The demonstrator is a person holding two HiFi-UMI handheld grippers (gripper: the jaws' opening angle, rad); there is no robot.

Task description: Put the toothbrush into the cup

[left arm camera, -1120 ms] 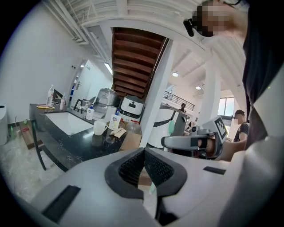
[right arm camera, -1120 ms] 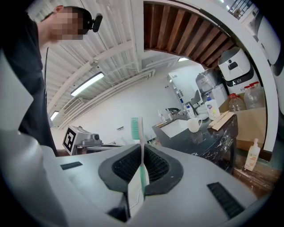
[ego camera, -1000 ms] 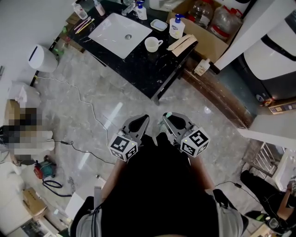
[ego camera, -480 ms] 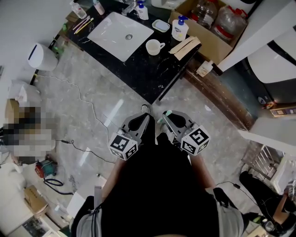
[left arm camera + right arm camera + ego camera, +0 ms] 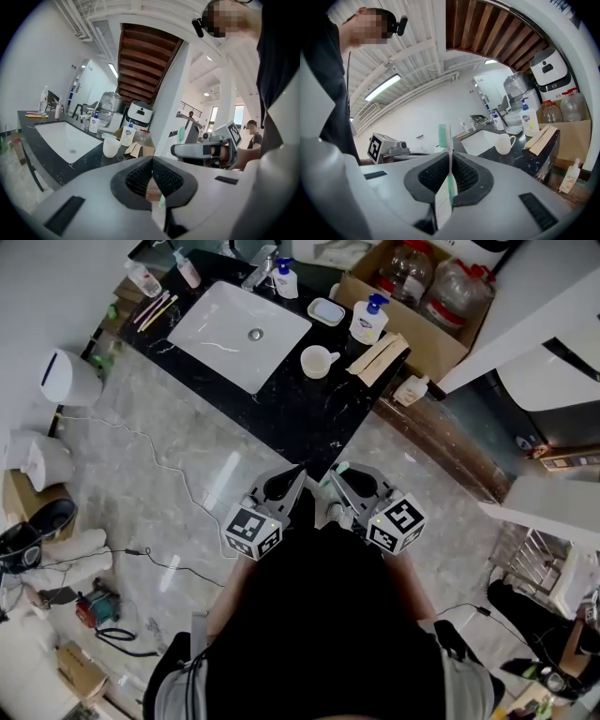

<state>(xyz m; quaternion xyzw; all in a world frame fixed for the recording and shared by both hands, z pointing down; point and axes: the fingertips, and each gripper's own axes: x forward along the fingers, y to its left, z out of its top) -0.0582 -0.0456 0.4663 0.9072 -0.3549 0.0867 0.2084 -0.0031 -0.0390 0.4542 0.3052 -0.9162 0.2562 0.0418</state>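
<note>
My right gripper (image 5: 339, 482) is shut on the green and white toothbrush (image 5: 443, 136), which stands upright between its jaws, bristles on top. The brush head (image 5: 341, 470) shows as a green speck in the head view. A white cup (image 5: 318, 360) with a handle stands on the black counter (image 5: 309, 418), right of the sink; it also appears as the cup (image 5: 504, 143) in the right gripper view and the cup (image 5: 111, 146) in the left one. Both grippers hover at the counter's near corner, well short of the cup. My left gripper (image 5: 286, 486) is shut with nothing in it.
A white sink (image 5: 240, 331) with a faucet (image 5: 262, 259) fills the counter's left. A soap bottle (image 5: 367, 319), a soap dish (image 5: 325, 311) and a tan packet (image 5: 377, 354) surround the cup. A cardboard box (image 5: 427, 324) holds big bottles. A cable (image 5: 169, 451) crosses the floor.
The counter has drawn closer to both grippers as the person stepped toward it. Both grippers keep their pose, the toothbrush still held in the right one.
</note>
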